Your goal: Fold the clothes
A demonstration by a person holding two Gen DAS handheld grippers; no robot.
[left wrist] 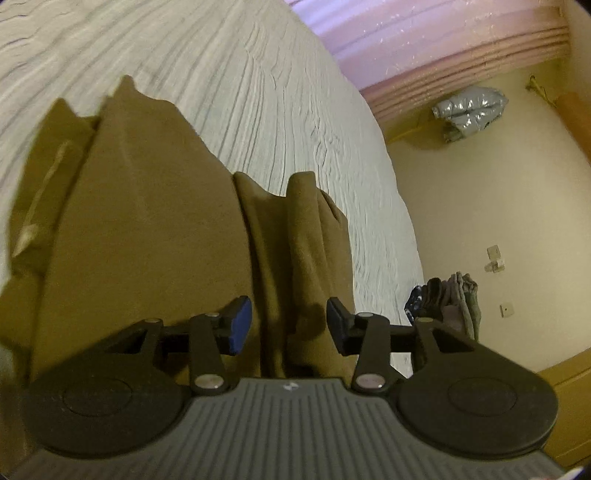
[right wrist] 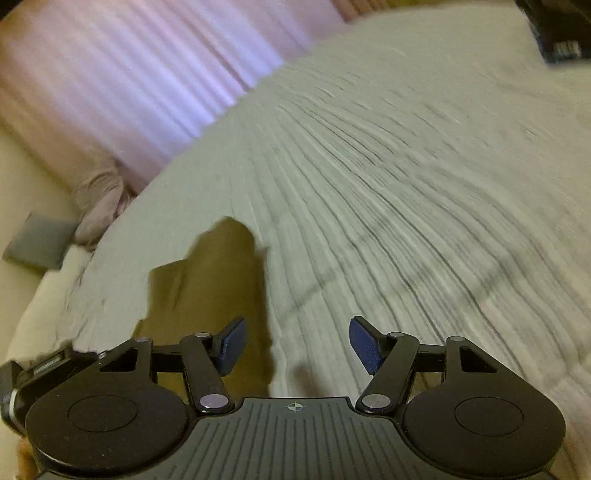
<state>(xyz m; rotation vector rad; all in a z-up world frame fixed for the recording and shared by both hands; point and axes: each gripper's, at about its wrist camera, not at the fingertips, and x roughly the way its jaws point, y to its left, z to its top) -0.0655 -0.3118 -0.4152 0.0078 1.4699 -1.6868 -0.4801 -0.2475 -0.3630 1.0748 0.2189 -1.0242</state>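
Note:
An olive-brown garment [left wrist: 147, 221] lies spread on the pale ribbed bedspread [left wrist: 258, 92], with a raised fold running along its right side. My left gripper [left wrist: 289, 325] hovers over that fold. Its blue pads stand apart on either side of the ridge, and gaps show between pads and cloth. In the right wrist view a strip of the same garment [right wrist: 207, 280] lies left of centre on the bedspread [right wrist: 406, 166]. My right gripper [right wrist: 299, 347] is wide open above bare bedspread, its left pad over the garment's edge, nothing between the fingers.
Pink curtains [left wrist: 424, 37] hang beyond the bed's far side. On the cream floor lie a silver puffer jacket [left wrist: 469, 110] and a pile of dark clothes [left wrist: 450, 299] beside the bed. A dark object [right wrist: 557, 33] sits at the bed's far right corner.

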